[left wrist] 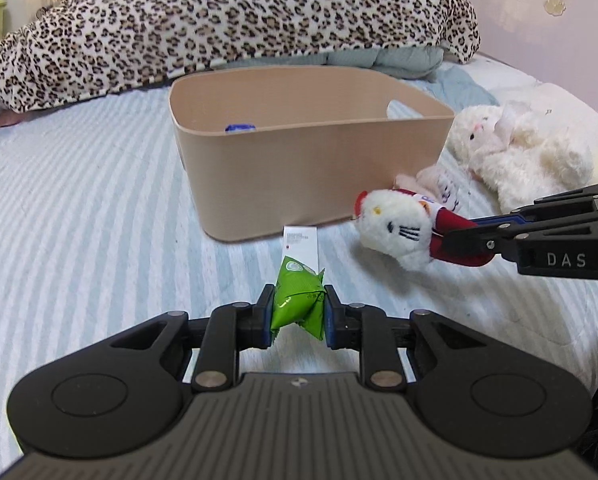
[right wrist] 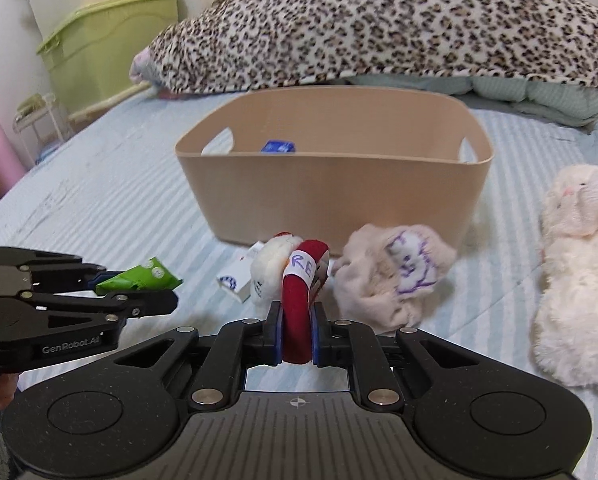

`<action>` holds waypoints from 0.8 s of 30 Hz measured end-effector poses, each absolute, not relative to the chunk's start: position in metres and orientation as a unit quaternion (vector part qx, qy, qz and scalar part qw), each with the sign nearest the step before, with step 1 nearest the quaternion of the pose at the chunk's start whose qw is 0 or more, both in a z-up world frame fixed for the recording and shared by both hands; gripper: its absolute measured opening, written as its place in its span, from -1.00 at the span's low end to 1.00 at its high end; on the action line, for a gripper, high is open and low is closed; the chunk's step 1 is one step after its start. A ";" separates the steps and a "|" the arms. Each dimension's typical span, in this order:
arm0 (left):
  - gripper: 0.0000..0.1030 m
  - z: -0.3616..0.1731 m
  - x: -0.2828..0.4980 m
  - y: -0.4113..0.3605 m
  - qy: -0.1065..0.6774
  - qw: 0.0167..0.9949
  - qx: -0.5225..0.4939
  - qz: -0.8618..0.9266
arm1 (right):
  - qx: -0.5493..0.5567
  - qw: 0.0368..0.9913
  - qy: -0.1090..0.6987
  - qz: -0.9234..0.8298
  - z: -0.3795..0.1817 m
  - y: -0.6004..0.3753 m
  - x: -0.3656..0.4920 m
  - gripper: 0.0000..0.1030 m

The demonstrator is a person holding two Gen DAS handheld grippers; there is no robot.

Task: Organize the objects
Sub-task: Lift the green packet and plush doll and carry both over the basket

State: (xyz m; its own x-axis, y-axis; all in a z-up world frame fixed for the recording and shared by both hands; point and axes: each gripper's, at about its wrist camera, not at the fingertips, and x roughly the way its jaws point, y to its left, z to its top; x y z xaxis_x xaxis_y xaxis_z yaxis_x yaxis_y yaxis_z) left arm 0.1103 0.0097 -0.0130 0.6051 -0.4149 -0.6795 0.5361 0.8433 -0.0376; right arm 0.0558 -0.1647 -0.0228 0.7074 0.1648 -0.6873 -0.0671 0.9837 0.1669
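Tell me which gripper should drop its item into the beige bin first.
Probably the left gripper: its green packet faces the beige bin head-on. The right gripper, holding the cat plush, sits nearer the bin's corner.

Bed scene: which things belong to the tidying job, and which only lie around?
Job: green packet in left gripper; cat plush in right gripper; beige bin; white box.
Around: leopard blanket; green crate.
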 end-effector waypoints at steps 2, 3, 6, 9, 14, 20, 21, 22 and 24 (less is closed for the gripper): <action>-0.51 -0.008 0.109 0.010 0.349 0.895 0.081 -0.268 | 0.068 0.924 0.371 0.059 -0.017 -0.169 0.056 -0.77; -0.51 -0.005 0.108 0.010 0.345 0.896 0.080 -0.268 | 0.069 0.925 0.368 0.057 -0.014 -0.171 0.055 -0.77; -0.51 0.005 0.106 0.010 0.329 0.903 0.080 -0.265 | 0.071 0.931 0.355 0.054 -0.005 -0.177 0.048 -0.77; -0.51 0.017 0.105 0.010 0.313 0.909 0.077 -0.265 | 0.074 0.938 0.334 0.051 0.008 -0.180 0.047 -0.77; -0.51 0.039 0.108 0.003 0.285 0.918 0.073 -0.266 | 0.085 0.949 0.299 0.044 0.032 -0.191 0.049 -0.77; -0.51 0.058 0.122 -0.011 0.261 0.924 0.074 -0.270 | 0.094 0.960 0.261 0.030 0.057 -0.207 0.057 -0.77; -0.51 0.060 0.125 -0.014 0.258 0.925 0.072 -0.270 | 0.095 0.962 0.256 0.026 0.060 -0.210 0.060 -0.77; -0.51 0.063 0.129 -0.016 0.256 0.925 0.070 -0.271 | 0.096 0.963 0.252 0.023 0.062 -0.213 0.064 -0.77; -0.51 0.067 0.137 -0.022 0.249 0.928 0.064 -0.269 | 0.097 0.964 0.246 0.018 0.066 -0.218 0.072 -0.77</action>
